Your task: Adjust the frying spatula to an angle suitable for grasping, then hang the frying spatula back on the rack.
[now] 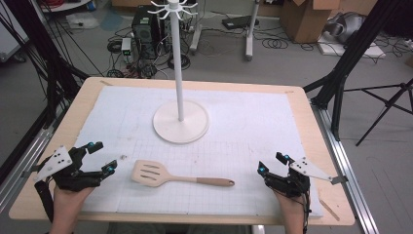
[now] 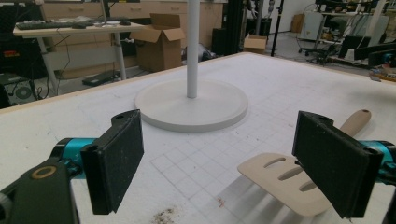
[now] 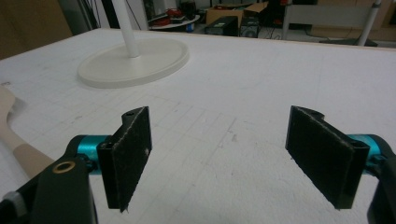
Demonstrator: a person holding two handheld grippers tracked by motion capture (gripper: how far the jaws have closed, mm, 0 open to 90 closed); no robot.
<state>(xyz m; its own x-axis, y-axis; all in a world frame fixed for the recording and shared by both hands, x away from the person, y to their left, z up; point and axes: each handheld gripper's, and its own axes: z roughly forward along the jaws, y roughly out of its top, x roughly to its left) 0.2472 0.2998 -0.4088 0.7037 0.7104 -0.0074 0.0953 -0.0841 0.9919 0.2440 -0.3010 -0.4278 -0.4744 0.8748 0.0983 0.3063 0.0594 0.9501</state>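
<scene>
Nearest to us are our two hands at the near edge of the table, each holding a gripper. Our left gripper sits at the left, jaws spread wide with nothing between them; in the left gripper view the two black pads stand well apart over bare mat. Our right gripper sits at the right, also spread wide and empty, and the right gripper view shows its pads well apart above the gridded surface.

Between the two grippers lies a spatula, flat on the mat, nearer the left gripper than the right. We see a pale beige, wood-coloured tool with a broad flat blade cut by three long slots, and a slim handle that thickens into a rounded grip at its end. Its blade points toward the left gripper and its handle runs toward the right one. From the left gripper view the spatula's blade lies just beyond the jaw at that picture's right, partly hidden by it. From the right gripper view only part of the handle shows at the left edge.

Farther out, near the middle of the white mat, stands a white stand: a round flat base with a tall thin pole, topped by small hooks. Under the mat is a light wooden table.
</scene>
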